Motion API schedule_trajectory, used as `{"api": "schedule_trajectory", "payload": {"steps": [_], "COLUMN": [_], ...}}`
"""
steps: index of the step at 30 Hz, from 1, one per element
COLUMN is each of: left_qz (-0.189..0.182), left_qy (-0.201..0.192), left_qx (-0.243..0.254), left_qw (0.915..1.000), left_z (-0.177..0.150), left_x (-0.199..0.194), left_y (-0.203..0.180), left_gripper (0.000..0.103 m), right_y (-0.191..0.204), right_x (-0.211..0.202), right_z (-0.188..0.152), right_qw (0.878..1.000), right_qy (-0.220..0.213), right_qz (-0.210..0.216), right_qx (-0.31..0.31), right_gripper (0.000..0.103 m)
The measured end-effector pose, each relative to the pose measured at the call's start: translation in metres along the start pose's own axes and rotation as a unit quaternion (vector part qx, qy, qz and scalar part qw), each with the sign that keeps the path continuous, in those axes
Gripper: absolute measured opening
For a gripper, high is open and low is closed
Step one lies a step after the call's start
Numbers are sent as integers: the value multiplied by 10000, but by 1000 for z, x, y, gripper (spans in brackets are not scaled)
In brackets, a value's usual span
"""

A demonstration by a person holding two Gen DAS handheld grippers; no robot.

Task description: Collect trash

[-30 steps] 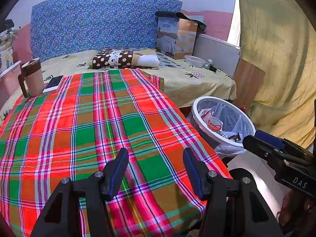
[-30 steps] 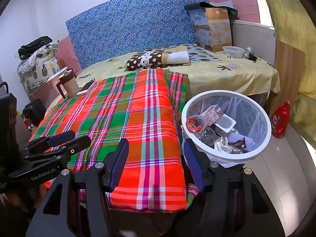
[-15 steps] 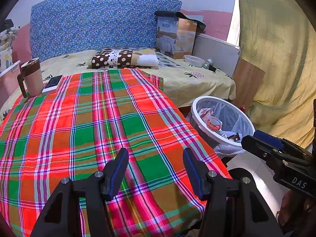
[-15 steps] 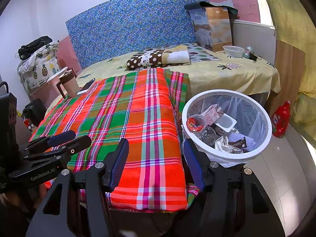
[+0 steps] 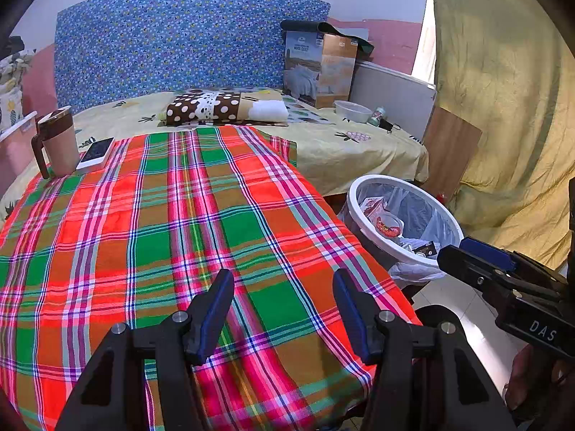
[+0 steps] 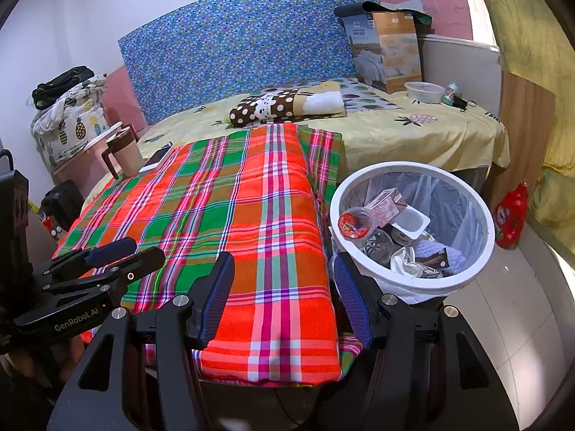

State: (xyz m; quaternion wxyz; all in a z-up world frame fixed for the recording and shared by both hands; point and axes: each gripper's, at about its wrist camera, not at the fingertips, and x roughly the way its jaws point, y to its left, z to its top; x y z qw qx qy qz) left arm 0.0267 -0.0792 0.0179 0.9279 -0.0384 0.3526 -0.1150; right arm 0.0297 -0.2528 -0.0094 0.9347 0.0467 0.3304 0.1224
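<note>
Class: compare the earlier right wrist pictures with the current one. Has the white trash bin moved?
No. The white trash bin sits at the same spot beside the plaid blanket edge.

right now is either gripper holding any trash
No. The left gripper and right gripper are both open and empty.

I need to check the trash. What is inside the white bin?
The bin holds a carton, a white tub, a red-printed cup, wrappers and crumpled paper. Anything beneath this pile is covered.
</note>
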Motion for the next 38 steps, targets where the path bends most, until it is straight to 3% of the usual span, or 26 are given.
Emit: {"api": "schedule_trajectory", "payload": {"steps": [38], "left_qz": [13], "left_qy": [-110], "left_qx": [7], "left_qw": [9999], "left_z": [-4], "left_x": [-2], "left_y": [-1], "left_gripper": [57], "right_y": [0], "right_x": [1], "right_z": [-1], "right_qw": [10000], "right_qy": [31], "right_qz": [3], "right_qx": [4], "right_gripper": [59]}}
